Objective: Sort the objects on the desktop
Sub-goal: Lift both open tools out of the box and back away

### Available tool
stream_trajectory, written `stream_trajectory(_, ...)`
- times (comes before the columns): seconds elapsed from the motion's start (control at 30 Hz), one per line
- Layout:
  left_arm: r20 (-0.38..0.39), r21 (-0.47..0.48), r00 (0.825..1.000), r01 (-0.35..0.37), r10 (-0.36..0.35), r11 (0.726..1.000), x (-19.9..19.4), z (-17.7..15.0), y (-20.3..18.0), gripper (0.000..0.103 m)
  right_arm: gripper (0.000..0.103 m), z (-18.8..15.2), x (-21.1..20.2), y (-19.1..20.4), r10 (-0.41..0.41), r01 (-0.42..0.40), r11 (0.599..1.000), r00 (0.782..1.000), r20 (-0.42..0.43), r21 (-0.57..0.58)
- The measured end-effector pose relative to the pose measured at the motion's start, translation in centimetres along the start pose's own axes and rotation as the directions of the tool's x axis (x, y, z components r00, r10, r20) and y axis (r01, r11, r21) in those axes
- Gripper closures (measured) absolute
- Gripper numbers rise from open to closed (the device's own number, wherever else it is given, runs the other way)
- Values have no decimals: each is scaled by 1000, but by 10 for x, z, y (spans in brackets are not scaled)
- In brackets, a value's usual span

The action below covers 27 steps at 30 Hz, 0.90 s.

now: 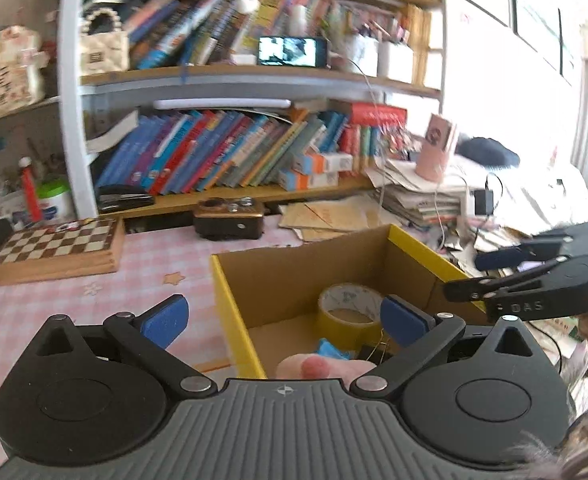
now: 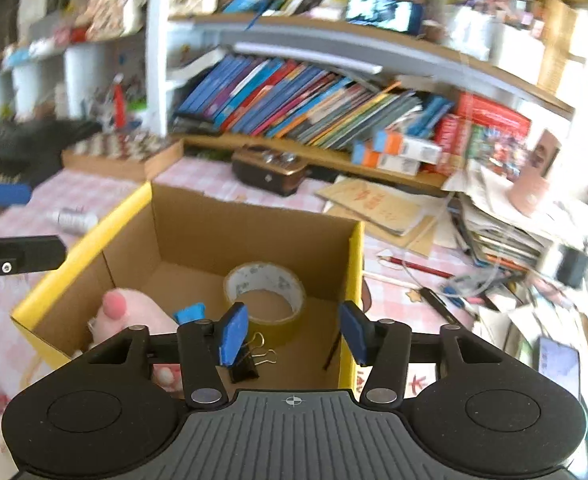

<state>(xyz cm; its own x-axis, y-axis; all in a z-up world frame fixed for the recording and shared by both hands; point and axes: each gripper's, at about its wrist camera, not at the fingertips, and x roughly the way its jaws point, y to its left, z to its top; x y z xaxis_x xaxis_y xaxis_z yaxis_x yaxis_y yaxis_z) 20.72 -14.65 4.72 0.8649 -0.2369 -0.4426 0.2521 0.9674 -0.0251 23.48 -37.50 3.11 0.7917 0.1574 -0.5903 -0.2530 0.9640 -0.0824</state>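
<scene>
- Low in the centre of both wrist views sits the open cardboard box (image 2: 254,240), holding a tape roll (image 2: 265,292), a black binder clip (image 2: 246,368), a small blue item (image 2: 190,313) and a pink plush toy (image 2: 134,320). I judge these to be the things already sorted.
- The left gripper (image 1: 284,324) has its blue pads spread wide with nothing between them. One pad sits over the pink checked tablecloth (image 1: 94,288) and the other over the box interior, so the yellow box wall (image 1: 234,320) runs through the gap. A careless drop or sideways swing could catch that wall and shove or tip the box.
- The right gripper (image 2: 292,332) is partly open and empty, poised above the box at lower centre, with its right pad close to the right-hand box wall (image 2: 354,280). A descent from here could snag the rim.
- At the right edge of the left view, the right gripper shows close by, so the two tools could knock together if both move inward.
- A red pencil (image 2: 414,266), at centre right of the right view, lies among loose cables (image 2: 454,280) beside the paper stack (image 2: 494,232). Reaching for it risks dragging a cable or toppling the papers.
- Motion blur leaves the small silver object (image 2: 74,220) at left hard to identify.
</scene>
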Motion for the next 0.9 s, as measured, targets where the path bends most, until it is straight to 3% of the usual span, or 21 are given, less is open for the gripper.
stream_trajectory(0.23,-10,-66,1000,-7,7,998,-27,-17,15,0,48,-21,-33,9,-65,60,993,997,45,103)
stream_trajectory(0.9,-94,-82,993,62,-69,995,-93,-76,45,0,47,-86,-84,92,-138,142,957,990,-37,252)
